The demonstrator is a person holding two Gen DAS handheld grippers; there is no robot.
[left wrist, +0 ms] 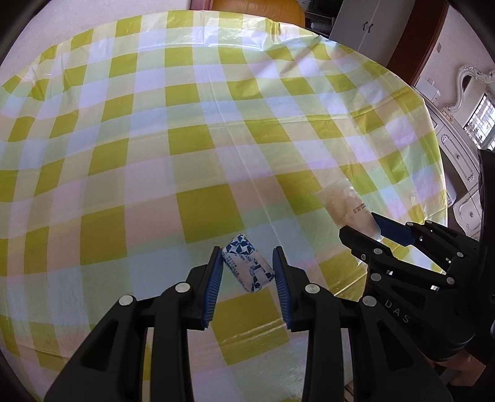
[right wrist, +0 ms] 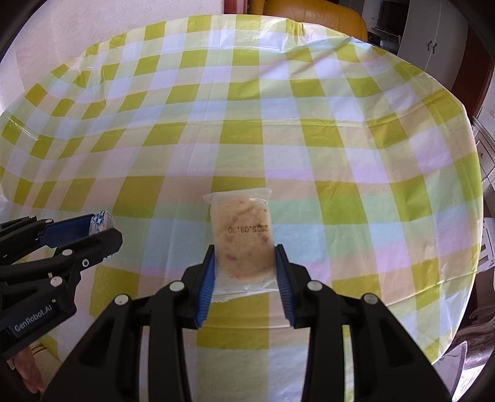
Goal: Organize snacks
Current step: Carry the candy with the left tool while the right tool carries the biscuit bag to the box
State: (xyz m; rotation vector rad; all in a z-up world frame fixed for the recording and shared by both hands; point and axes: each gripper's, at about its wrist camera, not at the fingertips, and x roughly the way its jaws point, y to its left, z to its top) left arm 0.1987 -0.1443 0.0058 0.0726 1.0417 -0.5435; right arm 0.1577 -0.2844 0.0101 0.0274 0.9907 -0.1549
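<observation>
My left gripper (left wrist: 249,267) is shut on a small blue-and-white wrapped candy (left wrist: 249,266), held tilted between the blue pads above the checked tablecloth (left wrist: 185,123). My right gripper (right wrist: 244,263) is shut on a clear packet (right wrist: 243,235) holding a pale round biscuit with a printed date. The packet's upper end sticks out past the fingertips. In the left wrist view the right gripper (left wrist: 376,230) sits at the right with the packet (left wrist: 346,207) pointing up and left. In the right wrist view the left gripper (right wrist: 103,227) shows at the left edge with the candy (right wrist: 100,222) in it.
A round table carries the yellow-green checked plastic cloth (right wrist: 278,108), wrinkled at the far left. An orange-brown leather seat (right wrist: 309,15) stands behind the table. A white cabinet (left wrist: 362,21) and ornate white furniture (left wrist: 458,154) stand at the right. A hand (right wrist: 26,374) shows at the lower left.
</observation>
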